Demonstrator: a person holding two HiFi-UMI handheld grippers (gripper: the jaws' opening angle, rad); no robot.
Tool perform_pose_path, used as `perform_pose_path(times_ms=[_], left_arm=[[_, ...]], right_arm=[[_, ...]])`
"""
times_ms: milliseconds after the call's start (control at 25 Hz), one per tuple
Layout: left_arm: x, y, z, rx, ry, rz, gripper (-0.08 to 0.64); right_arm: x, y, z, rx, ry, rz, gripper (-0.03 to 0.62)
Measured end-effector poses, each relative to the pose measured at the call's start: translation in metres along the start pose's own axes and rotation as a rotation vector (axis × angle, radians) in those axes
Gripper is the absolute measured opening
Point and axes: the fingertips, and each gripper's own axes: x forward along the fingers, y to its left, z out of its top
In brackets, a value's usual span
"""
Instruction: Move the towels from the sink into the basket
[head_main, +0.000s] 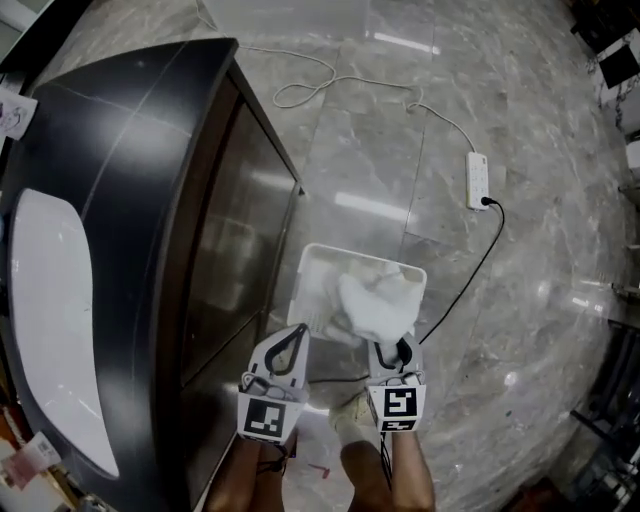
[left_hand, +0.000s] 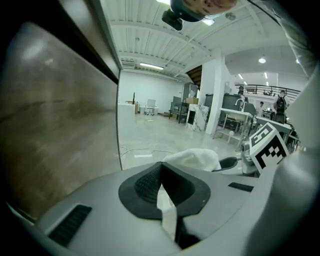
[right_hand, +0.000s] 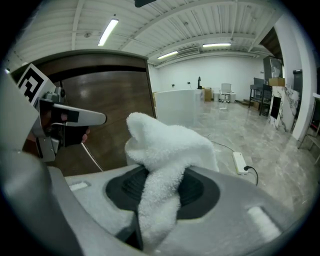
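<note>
The right gripper is clamping a white towel, its jaws standing only narrowly apart with the cloth pinched between the dark pads. The towel is bunching up in a thick fold ahead of the jaw tips. In the head view it is hanging over the near right part of a white basket, which is sitting on the grey marble floor just beside a dark counter.

The left gripper is carrying nothing. Its jaw tips are meeting, and only a pale sliver is showing through the slit behind them. It is hovering at the basket's near left corner, beside its partner.

The white sink is lying in the counter top, well apart from both grippers. A power strip with its cable is lying on the floor beyond the basket.
</note>
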Motion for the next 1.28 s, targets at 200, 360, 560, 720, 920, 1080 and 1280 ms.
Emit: perform_pose_path(times_ms=[200, 360, 560, 720, 920, 1080, 1280], left_arm=[[0.020, 0.016, -0.050, -0.008, 0.035, 0.017, 0.009], [0.029, 0.019, -0.083, -0.020, 0.062, 0.019, 0.009], [0.036, 0.020, -0.110, -0.028, 0.094, 0.023, 0.009], [0.039, 0.018, -0.110, -0.034, 0.100, 0.028, 0.009], [0.040, 0.011, -0.097, -0.015, 0.094, 0.010, 0.009], [0.037, 0.002, -0.076, -0.003, 0.070, -0.002, 0.009], [0.029, -0.010, -0.028, 0.035, 0.021, -0.026, 0.009]], right_arm=[[0.042, 0.004, -0.057, -0.015, 0.051, 0.011, 0.153], [0.067, 0.003, -0.098, -0.016, 0.086, 0.004, 0.160], [0.084, -0.004, -0.130, 0.017, 0.114, -0.007, 0.210], [0.082, -0.004, -0.122, 0.070, 0.055, 0.006, 0.433], [0.076, -0.007, -0.111, 0.062, 0.055, 0.002, 0.440], [0.064, -0.012, -0.088, 0.061, 0.029, -0.001, 0.440], [0.036, -0.017, -0.041, 0.093, -0.016, 0.023, 0.439]])
